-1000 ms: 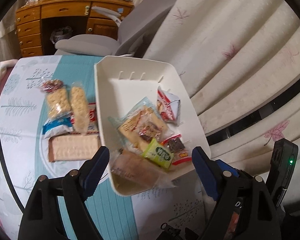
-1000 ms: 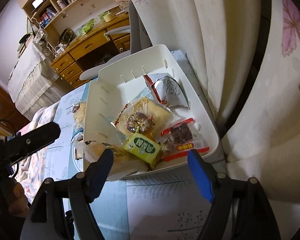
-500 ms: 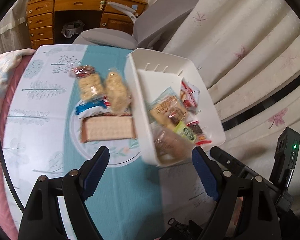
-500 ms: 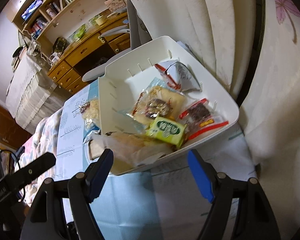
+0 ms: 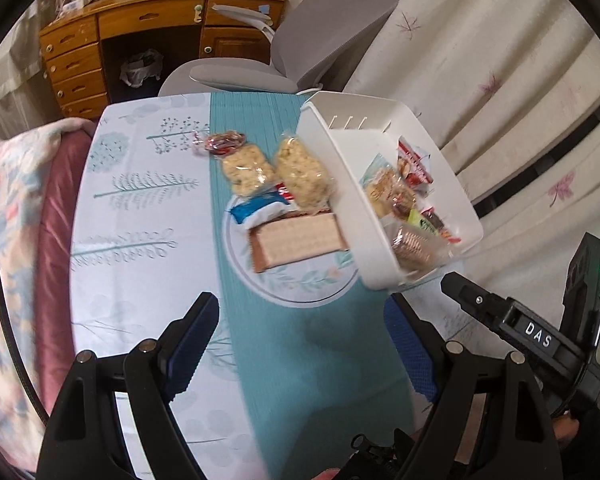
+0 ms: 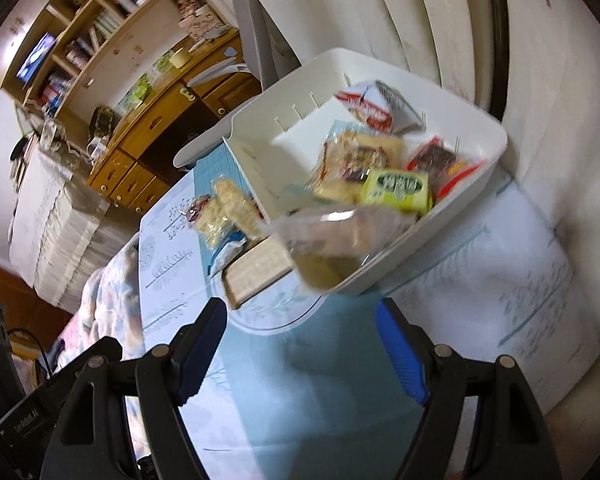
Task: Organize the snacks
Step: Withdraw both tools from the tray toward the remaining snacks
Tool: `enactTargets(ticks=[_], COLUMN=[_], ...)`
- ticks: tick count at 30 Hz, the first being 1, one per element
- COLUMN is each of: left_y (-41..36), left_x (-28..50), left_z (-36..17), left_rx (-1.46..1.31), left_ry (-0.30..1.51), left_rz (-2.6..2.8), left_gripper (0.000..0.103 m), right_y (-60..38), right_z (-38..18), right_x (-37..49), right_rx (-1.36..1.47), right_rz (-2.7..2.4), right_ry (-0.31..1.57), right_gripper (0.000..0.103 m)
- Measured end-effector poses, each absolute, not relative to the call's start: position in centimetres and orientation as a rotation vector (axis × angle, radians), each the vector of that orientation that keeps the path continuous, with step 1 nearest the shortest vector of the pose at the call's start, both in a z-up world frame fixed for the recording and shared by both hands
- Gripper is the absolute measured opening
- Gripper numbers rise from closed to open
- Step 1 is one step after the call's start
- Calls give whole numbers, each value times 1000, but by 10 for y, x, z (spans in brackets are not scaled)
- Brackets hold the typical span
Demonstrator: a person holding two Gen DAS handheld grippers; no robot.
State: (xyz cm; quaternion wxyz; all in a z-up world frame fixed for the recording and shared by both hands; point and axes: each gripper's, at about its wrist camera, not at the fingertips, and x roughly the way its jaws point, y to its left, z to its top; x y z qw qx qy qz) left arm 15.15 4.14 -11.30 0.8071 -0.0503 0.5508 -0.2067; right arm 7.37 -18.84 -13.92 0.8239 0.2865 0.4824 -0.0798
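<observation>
— Where do the snacks sit?

— Most lie in the white bin (image 5: 332,172), which stands at the far right side of the table (image 5: 140,240), close against the curtain (image 5: 480,60). Inside it are a red-and-white packet (image 6: 364,106) at the far end, a clear-wrapped biscuit pack (image 6: 352,160) in the middle, a green-labelled bar (image 6: 396,188) and a red-edged dark snack (image 6: 436,160) beside it, and a clear bag (image 6: 332,232) lying over the near rim.

— And outside the bin?

— Just left of it, on the teal runner, lie two puffed-rice bags (image 5: 272,168), a small red-tinted packet (image 5: 220,142) beyond them, a blue-and-white wrapper (image 5: 260,210), and a flat cracker pack (image 5: 298,240) touching the bin's left wall.

— The claws?

— The left claw (image 5: 302,340) hangs above the table with its blue pads spread wide and nothing between them. The right claw (image 6: 300,344) is likewise spread wide and holds nothing (its body shows at the right edge of the left view).

— Anything behind?

— A grey chair (image 5: 300,40) and a wooden desk (image 5: 140,40).
</observation>
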Motion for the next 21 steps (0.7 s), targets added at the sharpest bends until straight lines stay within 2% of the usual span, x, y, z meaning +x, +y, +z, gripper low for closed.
enactTargets(ticks=[9,21], left_y=[70,69], left_x=[169,213], left_z=[-117,-140], left_rx=[50,179], left_ry=[1152,1078], left_rz=[-525,-575], left_gripper=[84,84], right_y=[-156,-138], right_z=[-162,-191], right_x=[70,101], right_rx=[794,1091], right_rz=[-285,-389], right_ry=[1043,1090], right_gripper=[77,77])
